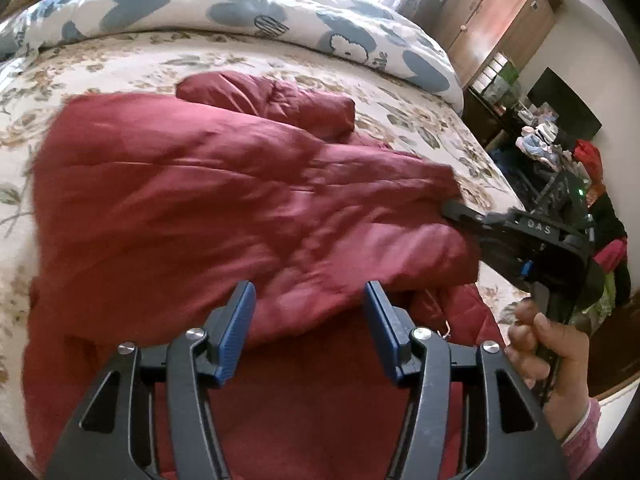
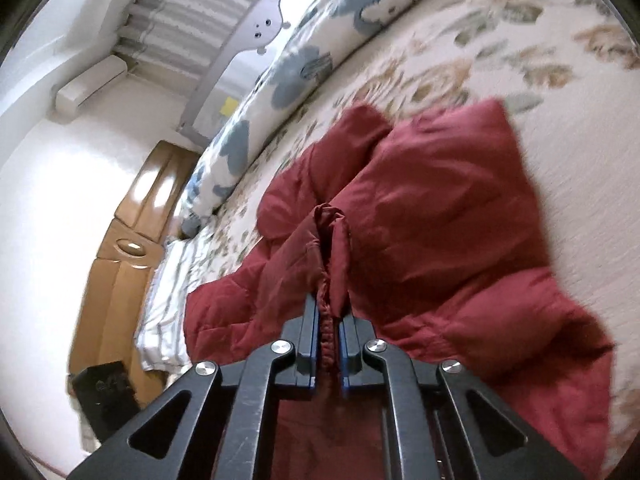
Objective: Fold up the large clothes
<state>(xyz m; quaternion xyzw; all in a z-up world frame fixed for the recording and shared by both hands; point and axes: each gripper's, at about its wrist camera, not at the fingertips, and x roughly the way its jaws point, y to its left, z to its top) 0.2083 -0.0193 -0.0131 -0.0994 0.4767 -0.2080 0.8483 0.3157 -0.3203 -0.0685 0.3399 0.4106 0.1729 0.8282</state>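
While your right hand-held gripper (image 2: 329,316) stays out of it, no: clamped on a bunched red edge of the jacket (image 1: 208,184), you can lift that side over for the fold. Your left hand-held gripper (image 1: 310,320) hangs just above the jacket with jaws apart and nothing between them, free to take another edge. Centred on the bed (image 1: 120,60), the jacket lies puffy and half-folded.

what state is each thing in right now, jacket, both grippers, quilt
jacket: spread on the bed, partly folded over itself, one edge pinched and lifted
left gripper: jaws open above the jacket, nothing between them
right gripper: jaws shut on a bunched jacket edge
quilt: rolled along the far side of the bed
wardrobe: doors closed
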